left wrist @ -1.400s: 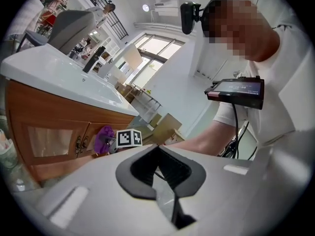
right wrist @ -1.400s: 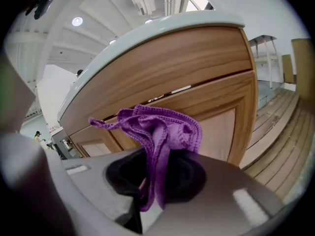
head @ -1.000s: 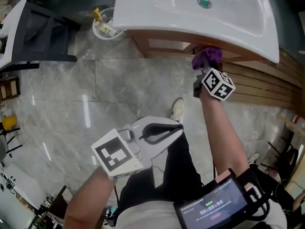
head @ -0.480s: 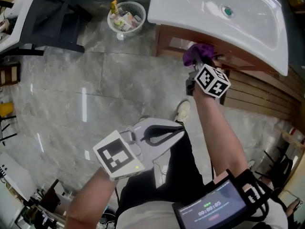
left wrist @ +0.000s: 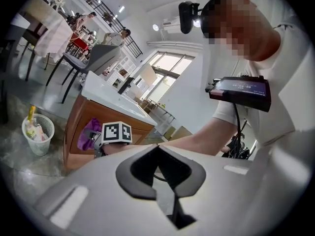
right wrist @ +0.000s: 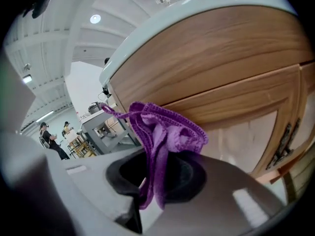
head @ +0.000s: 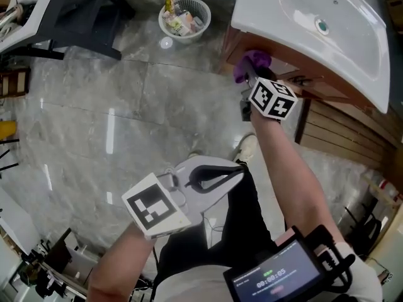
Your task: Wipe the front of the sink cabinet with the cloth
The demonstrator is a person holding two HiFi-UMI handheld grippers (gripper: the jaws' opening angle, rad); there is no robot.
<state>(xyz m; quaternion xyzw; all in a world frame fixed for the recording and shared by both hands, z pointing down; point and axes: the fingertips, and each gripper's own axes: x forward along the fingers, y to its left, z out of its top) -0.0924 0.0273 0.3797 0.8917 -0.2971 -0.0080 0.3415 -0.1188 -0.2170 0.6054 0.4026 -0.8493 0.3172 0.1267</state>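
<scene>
Change: cloth [head: 250,63] has slid left along the sink cabinet [right wrist: 211,68] front, now near its left corner.
Right gripper [right wrist: 157,181]: jaws pinching the purple cloth.
Left gripper [head: 214,175]: jaws pressed together, empty.
Floor [head: 126,106]: glossy grey marble, white bin [head: 184,16] nearby.

The person is holding the right arm [head: 286,168] stretched out ahead, nearly straight, with the right gripper [head: 250,79] at its end and its marker cube facing up. Its jaws are clamping a bunched cloth [right wrist: 165,132]. The left arm [head: 116,266] is bending in close to the body, carrying the left gripper [head: 238,171] low and pointing rightward, jaws pressed together with nothing between them.
</scene>
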